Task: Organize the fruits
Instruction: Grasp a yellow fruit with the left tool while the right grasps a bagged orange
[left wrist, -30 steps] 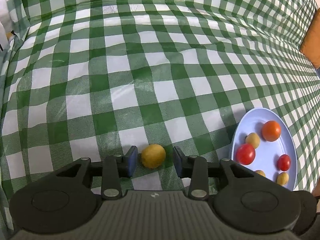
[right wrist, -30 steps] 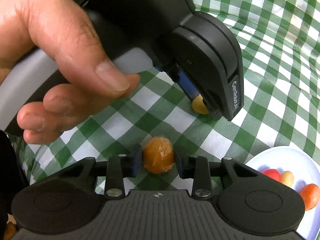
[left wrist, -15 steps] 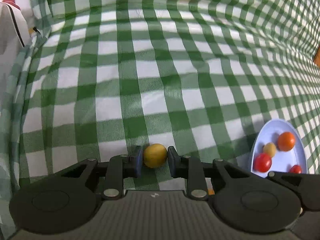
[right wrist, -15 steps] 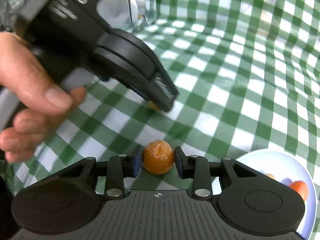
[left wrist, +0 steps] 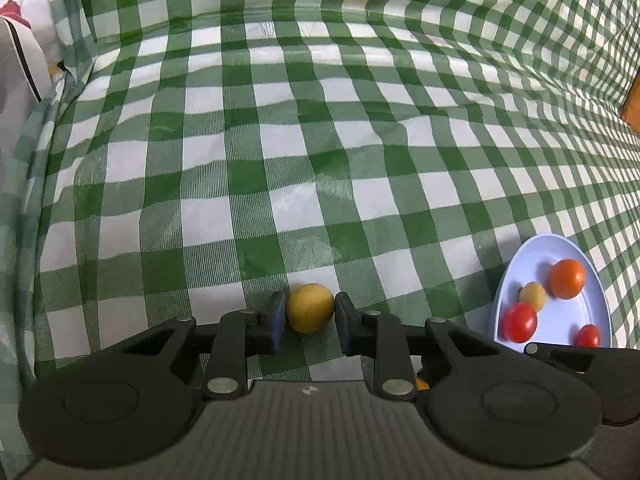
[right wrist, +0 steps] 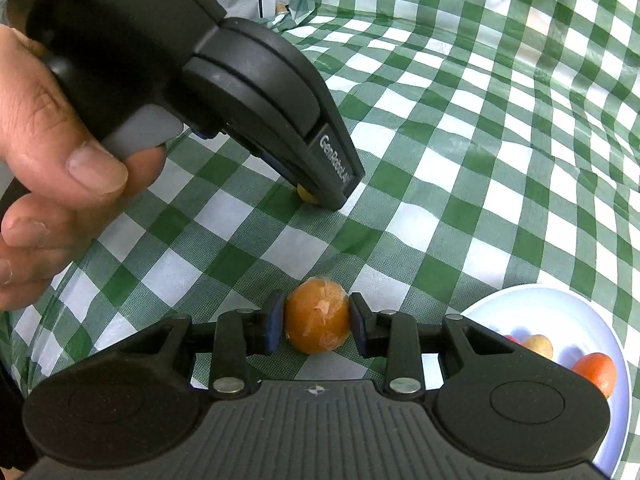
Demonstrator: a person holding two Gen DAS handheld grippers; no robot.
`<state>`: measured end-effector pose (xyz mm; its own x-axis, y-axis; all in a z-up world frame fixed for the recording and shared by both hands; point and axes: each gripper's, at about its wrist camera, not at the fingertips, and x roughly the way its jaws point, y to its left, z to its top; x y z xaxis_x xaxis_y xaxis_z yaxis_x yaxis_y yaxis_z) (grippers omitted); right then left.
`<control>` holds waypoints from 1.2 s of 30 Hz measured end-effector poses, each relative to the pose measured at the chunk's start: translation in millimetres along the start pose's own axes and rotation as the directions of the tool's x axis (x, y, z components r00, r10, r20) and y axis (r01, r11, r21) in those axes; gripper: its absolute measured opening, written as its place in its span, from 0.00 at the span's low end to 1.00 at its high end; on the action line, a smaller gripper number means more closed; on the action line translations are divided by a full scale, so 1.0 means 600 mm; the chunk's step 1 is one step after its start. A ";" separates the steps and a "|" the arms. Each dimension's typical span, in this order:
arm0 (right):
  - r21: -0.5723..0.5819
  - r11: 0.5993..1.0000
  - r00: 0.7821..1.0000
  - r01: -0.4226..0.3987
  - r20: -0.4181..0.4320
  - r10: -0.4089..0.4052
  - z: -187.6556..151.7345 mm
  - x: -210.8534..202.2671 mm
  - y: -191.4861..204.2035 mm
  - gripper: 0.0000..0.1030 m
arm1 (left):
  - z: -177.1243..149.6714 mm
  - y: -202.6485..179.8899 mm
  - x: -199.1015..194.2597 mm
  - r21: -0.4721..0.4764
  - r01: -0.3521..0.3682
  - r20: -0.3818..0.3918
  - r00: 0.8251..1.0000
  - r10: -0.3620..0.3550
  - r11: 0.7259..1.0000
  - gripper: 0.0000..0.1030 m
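A green-and-white checked tablecloth [left wrist: 320, 128] covers the table, wrinkled in places, with a white bag with dark trim [left wrist: 18, 64] at its far-left edge.

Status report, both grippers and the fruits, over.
Left gripper shut on yellow fruit. Right gripper shut on orange fruit. Plate holds more fruits. Nothing in the way.
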<state>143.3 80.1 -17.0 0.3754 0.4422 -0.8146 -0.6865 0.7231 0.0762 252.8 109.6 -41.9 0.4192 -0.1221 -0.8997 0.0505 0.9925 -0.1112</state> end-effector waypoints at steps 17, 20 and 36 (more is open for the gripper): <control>0.031 0.999 0.995 0.043 0.093 -0.046 0.007 -0.062 -0.009 0.34 | 0.026 -0.027 -0.021 -0.003 0.006 0.053 0.999 -0.006 1.000 0.28; 0.035 0.998 0.993 0.052 0.100 -0.055 0.006 -0.069 -0.013 0.34 | 0.029 -0.034 -0.018 -0.003 0.007 0.056 0.998 -0.007 1.000 0.28; 0.060 0.996 0.991 0.070 0.112 -0.076 -0.001 -0.088 -0.047 0.34 | 0.021 -0.038 -0.034 0.064 0.067 0.073 0.995 -0.072 0.996 0.28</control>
<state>142.4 36.4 23.4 0.4942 0.4426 -0.7483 -0.6202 0.7826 0.0533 254.6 89.7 -15.6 0.4796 -0.1924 -0.8561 0.1360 0.9802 -0.1441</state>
